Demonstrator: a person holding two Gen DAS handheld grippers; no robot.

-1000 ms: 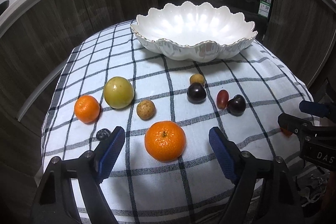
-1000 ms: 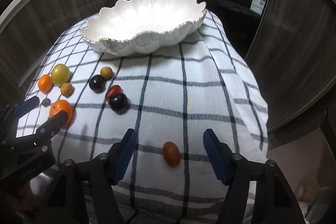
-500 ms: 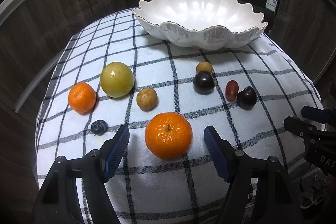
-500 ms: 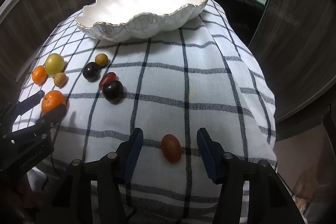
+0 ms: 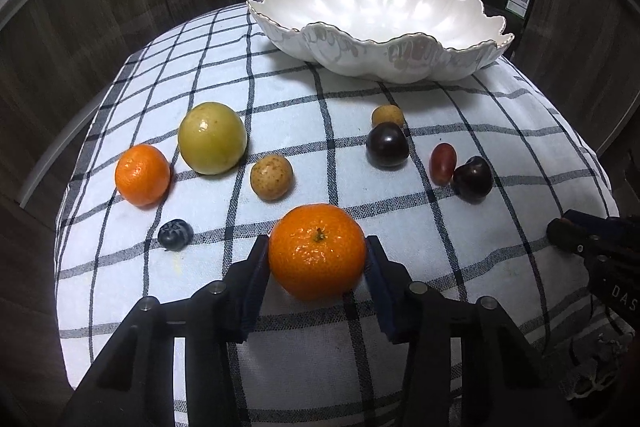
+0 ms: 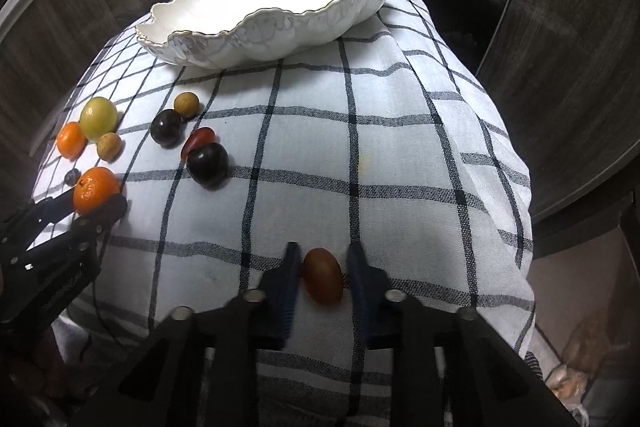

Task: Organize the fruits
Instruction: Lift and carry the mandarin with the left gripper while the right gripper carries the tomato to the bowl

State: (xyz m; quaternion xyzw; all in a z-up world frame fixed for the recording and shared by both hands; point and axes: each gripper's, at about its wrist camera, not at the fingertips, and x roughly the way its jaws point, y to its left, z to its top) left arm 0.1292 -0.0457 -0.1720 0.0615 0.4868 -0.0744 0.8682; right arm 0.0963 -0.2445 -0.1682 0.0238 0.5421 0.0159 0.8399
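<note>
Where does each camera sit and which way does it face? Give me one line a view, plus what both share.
Left wrist: rides the left claw, angled down at the checked cloth; its pads are closing around the large mandarin.
Right wrist: rides the right claw, angled down at the cloth's near edge; shut on the small reddish fruit.
Shared: the white scalloped bowl, the scattered fruit, and each other's claw at the frame edge.

bare cloth [image 6: 400, 147] right of fruits [image 6: 208, 159]
</note>
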